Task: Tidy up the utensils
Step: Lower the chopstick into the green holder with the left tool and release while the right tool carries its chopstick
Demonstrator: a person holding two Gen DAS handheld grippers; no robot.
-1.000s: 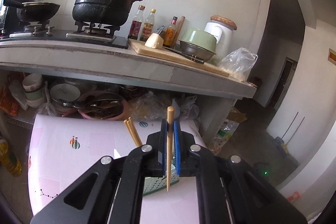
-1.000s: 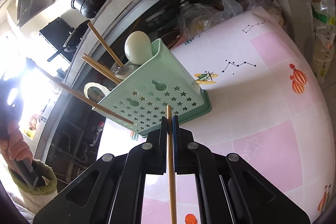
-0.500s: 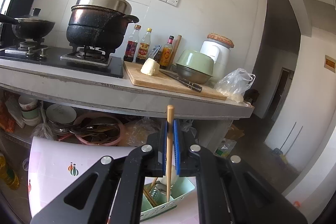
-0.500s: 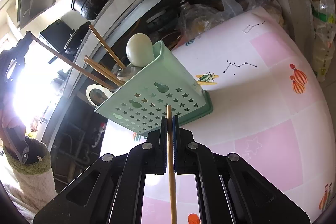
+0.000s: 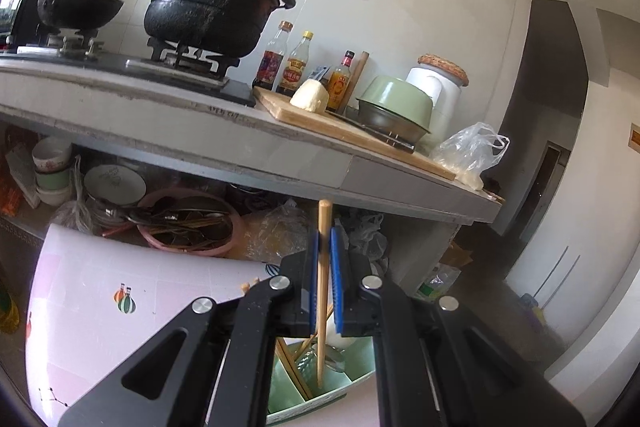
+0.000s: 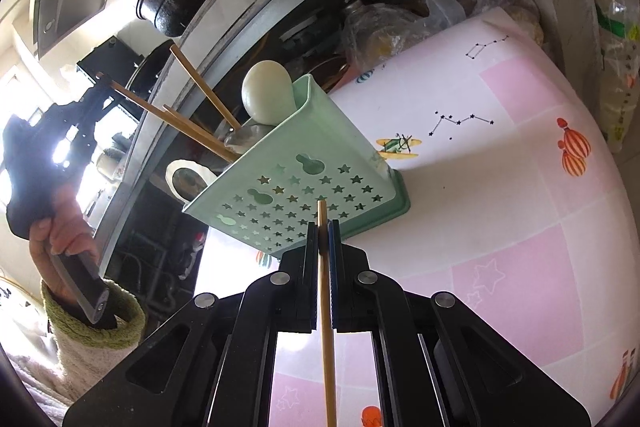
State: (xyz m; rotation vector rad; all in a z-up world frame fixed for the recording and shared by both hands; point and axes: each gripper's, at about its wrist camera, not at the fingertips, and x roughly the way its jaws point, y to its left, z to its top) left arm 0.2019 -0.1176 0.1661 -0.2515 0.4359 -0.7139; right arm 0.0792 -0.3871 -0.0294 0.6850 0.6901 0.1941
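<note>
My left gripper [image 5: 324, 241] is shut on a wooden chopstick [image 5: 322, 291] that stands upright between the blue pads. Its lower tip reaches down into the pale green utensil holder [image 5: 352, 385] just below. The right wrist view shows the same left gripper [image 6: 102, 83] at far left, its chopstick [image 6: 172, 121] slanting into the holder's open top. The holder [image 6: 304, 187], with star-shaped holes, also holds other chopsticks [image 6: 204, 91] and a white spoon [image 6: 266, 93]. My right gripper [image 6: 323, 227] is shut on a second chopstick [image 6: 326, 307], close to the holder's perforated side.
The holder stands on a table with a pink and white cloth [image 6: 500, 227]. A concrete counter [image 5: 240, 143] overhangs the table's far side. Under it sit a pink basin of utensils [image 5: 188, 227], bowls and plastic bags [image 6: 400, 23]. A person's hand [image 6: 60, 231] holds the left gripper's handle.
The left gripper carried its chopstick from in front of the holder's face up over its rim; the tip now sits inside the holder. The right gripper stayed still.
</note>
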